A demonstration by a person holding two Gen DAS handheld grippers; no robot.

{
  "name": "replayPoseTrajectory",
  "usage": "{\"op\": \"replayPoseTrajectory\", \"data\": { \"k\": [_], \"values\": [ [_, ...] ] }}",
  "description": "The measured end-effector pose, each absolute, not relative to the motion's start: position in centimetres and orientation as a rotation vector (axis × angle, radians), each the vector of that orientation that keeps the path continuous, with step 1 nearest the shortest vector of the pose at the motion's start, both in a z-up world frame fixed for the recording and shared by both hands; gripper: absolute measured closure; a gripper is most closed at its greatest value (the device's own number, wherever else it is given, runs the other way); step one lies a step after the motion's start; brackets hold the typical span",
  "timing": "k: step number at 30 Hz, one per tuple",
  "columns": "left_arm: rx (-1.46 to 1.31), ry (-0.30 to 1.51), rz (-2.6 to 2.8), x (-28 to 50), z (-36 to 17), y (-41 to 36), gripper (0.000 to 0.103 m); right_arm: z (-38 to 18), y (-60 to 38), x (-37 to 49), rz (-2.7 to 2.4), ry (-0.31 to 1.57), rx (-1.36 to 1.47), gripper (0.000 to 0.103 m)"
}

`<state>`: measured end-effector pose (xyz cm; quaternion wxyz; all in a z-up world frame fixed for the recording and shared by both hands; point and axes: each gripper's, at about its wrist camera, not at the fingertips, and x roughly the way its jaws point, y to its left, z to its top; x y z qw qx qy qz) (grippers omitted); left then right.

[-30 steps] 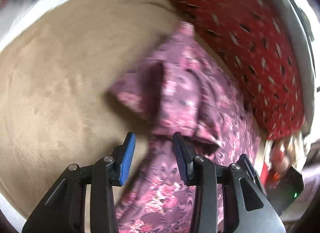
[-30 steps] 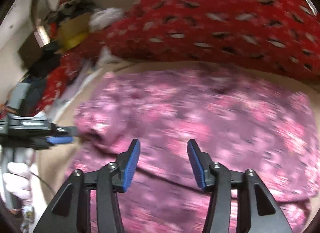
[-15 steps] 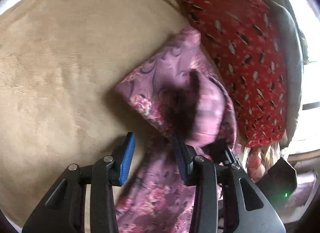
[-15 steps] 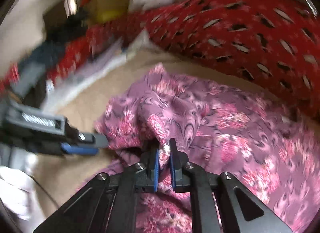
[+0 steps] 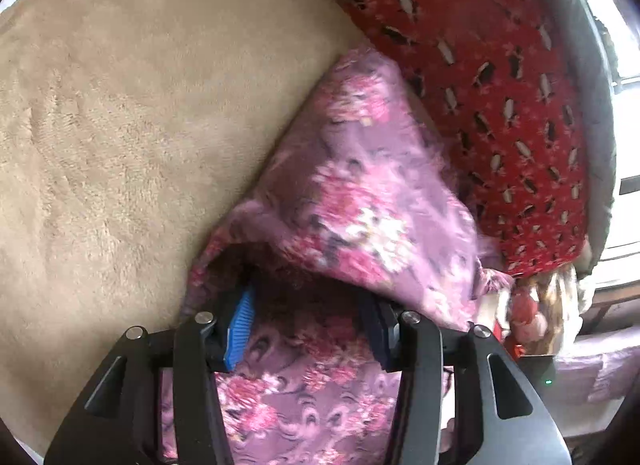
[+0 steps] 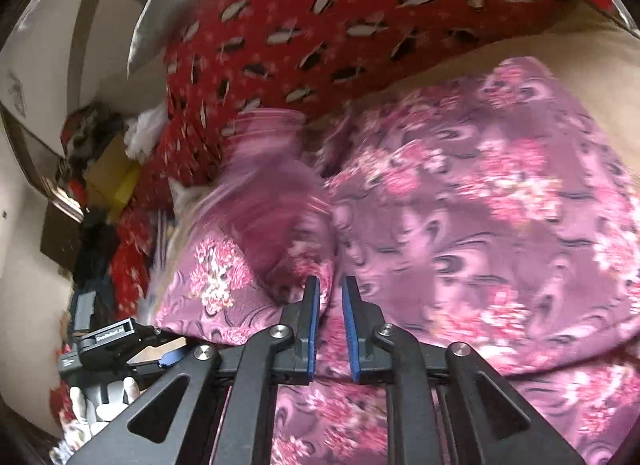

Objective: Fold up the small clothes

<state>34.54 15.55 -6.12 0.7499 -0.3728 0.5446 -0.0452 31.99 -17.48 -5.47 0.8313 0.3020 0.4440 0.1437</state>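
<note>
On the left of the left wrist view lies a tan fleece blanket [image 5: 128,137], bare and softly creased. Right of it, the purple flowered garment [image 5: 360,193] rests on that blanket, one flap of it raised and draped over the tips of the left gripper [image 5: 308,317]. Its jaws have just been opening and stand spread, with the lower layer of the cloth lying between them; the blue pads [image 5: 240,325] do not press on anything that can be seen, though the flap hides the very tips. Farther right, a red patterned cloth [image 5: 500,85] borders the garment's far edge, and a bright window shows at the frame's edge. In the right wrist view, the far left holds a heap of clutter and, low down, the left gripper seen from outside, held by a gloved hand [image 6: 100,401]. To the right, the red patterned cloth runs along the top, and below it the garment spreads wide over the blanket, a blurred fold bunched at its left end. The right gripper [image 6: 331,305] sits low in the middle, its jaws having just been opening to a narrow gap; a ridge of the garment lies in that gap, but the pads do not clearly clamp it.
</note>
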Motion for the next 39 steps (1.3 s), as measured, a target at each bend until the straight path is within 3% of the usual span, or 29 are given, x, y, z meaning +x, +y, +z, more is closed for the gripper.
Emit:
{"op": "replayPoseTrajectory", "data": {
  "k": [1, 3, 9, 15, 19, 20, 34, 39],
  "values": [
    [-0.819, 1.183, -0.104, 34.4, -6.0, 15.6, 0.056, -5.3, -18.0, 31.8, 0.299, 0.93, 0.654, 0.055],
    [-0.829, 1.165, -0.109, 34.3, -5.6, 15.5, 0.056, -4.9, -18.7, 31.5, 0.276, 0.894, 0.68, 0.035],
    [-0.866, 1.128, -0.12, 33.5, -5.9, 16.2, 0.056, -6.0, -18.5, 34.6, 0.257, 0.94, 0.784, 0.033],
    [-0.916, 1.042, -0.158, 33.3, -4.1, 16.4, 0.056, -7.4, -18.5, 36.7, 0.297, 0.947, 0.964, 0.044],
    [-0.95, 1.077, -0.134, 34.0, -4.9, 16.5, 0.055, -7.1, -18.1, 37.2, 0.286, 0.971, 0.897, 0.068],
    [-0.981, 1.073, -0.134, 33.8, -5.0, 16.6, 0.055, -7.2, -18.0, 37.3, 0.283, 0.989, 0.886, 0.069],
    [-1.071, 0.954, -0.114, 32.3, -3.2, 18.4, 0.055, -8.2, -17.9, 37.0, 0.285, 1.041, 0.887, 0.066],
    [-1.029, 1.107, -0.073, 34.8, -6.7, 16.7, 0.055, -8.3, -17.8, 37.1, 0.292, 1.035, 0.905, 0.069]
  ]
}}
